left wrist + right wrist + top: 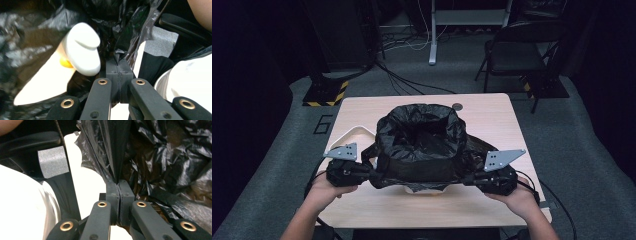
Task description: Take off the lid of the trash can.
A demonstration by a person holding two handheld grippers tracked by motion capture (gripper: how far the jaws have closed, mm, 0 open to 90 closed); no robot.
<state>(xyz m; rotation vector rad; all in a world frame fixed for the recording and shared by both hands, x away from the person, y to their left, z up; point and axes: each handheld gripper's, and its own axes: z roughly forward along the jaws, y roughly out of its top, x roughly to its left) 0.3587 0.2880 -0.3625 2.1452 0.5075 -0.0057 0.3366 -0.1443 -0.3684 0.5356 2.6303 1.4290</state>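
**Both grippers clamped on bag film at the table's near edge**

Nearest the camera in the high view, two forearms enter from the bottom edge, each hand carrying a black two-jaw hand-held gripper with a grey three-cornered plate on top. The left gripper and the right gripper sit at opposite near corners of the crumpled black plastic bin bag. In both gripper views the jaws stand pressed together with a pinch of black film caught between the pads; the same is seen at the right gripper.

The bag stands at the middle of the pale wooden table, mouth open upward, its interior dark and unreadable.

Surroundings, relative to the bag:
- A white tray-like object lies under and to the left; most of it is covered by the film, so its outline is incomplete.
- In the left gripper view a rounded white plastic piece sits just beside the jaws, a small orange patch beneath it; neither can be identified.
- A small dark round disc is on the table just behind the bag.
- A black folding chair stands well behind on grey carpet, with trailing cables.

The room's edges are too dark to read.
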